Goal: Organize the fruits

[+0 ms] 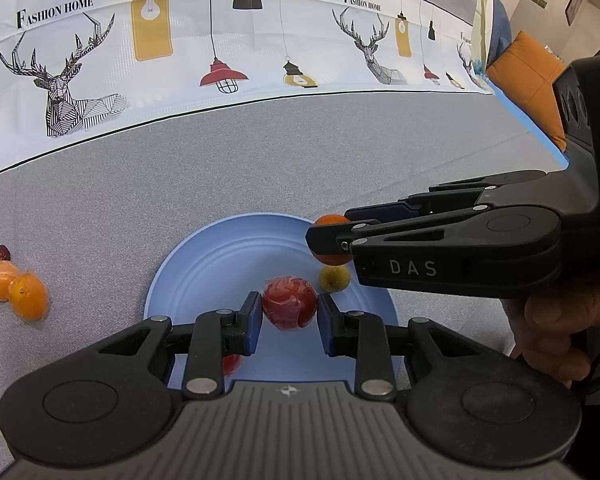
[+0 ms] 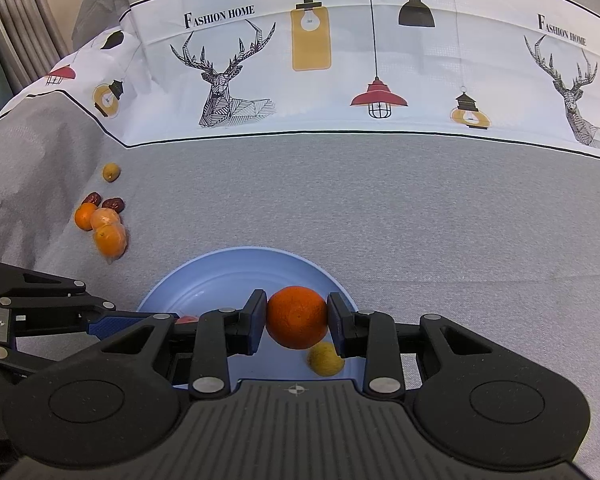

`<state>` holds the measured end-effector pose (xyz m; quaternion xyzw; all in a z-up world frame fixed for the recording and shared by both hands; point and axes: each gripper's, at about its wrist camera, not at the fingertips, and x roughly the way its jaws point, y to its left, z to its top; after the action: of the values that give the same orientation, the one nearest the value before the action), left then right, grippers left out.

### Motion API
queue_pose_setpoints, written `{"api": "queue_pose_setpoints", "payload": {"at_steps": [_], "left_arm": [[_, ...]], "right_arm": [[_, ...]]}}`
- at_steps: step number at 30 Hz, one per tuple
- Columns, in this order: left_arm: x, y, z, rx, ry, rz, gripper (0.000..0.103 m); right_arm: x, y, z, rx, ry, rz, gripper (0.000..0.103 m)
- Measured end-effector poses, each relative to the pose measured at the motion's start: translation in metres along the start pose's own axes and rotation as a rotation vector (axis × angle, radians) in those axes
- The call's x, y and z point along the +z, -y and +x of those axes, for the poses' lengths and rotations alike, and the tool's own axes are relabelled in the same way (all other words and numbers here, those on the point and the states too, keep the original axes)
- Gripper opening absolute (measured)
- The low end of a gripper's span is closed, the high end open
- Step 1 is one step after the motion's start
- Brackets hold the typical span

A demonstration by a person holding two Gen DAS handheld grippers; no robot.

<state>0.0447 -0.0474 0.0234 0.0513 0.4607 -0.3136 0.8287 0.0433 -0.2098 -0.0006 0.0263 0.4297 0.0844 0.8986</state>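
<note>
Both grippers share one build: the left gripper (image 1: 288, 318) and the right gripper (image 2: 297, 326) have matte black linkage arms with silver round rivets, blue pads on the fingers (image 1: 253, 322), a ribbed grey base plate bearing a small compass-like mark, and round black discs at each side. White letters "DAS" mark the right gripper's side. A bare-skinned hand (image 1: 556, 332) shows.

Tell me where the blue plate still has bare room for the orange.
The far half of the blue plate is bare. The near part is crowded: red fruit, yellow fruit, both grippers. The right gripper holds the orange.
</note>
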Motion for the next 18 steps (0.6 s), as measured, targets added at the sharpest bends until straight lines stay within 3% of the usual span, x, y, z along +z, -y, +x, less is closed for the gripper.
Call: {"api": "queue_pose_setpoints", "payload": {"at_steps": [11, 14, 18], "left_arm": [[0.000, -0.001, -0.001, -0.003, 0.003, -0.008, 0.033], [0.001, -0.005, -0.003, 0.011, 0.012, -0.031, 0.047], [0.003, -0.015, -0.008, 0.006, 0.031, -0.094, 0.048]], "right_arm": [[0.000, 0.000, 0.000, 0.003, -0.001, -0.001, 0.035], [0.001, -0.001, 0.001, -0.021, 0.002, 0.001, 0.036], [0.002, 0.001, -0.002, -0.035, 0.021, 0.028, 0.047]]}}
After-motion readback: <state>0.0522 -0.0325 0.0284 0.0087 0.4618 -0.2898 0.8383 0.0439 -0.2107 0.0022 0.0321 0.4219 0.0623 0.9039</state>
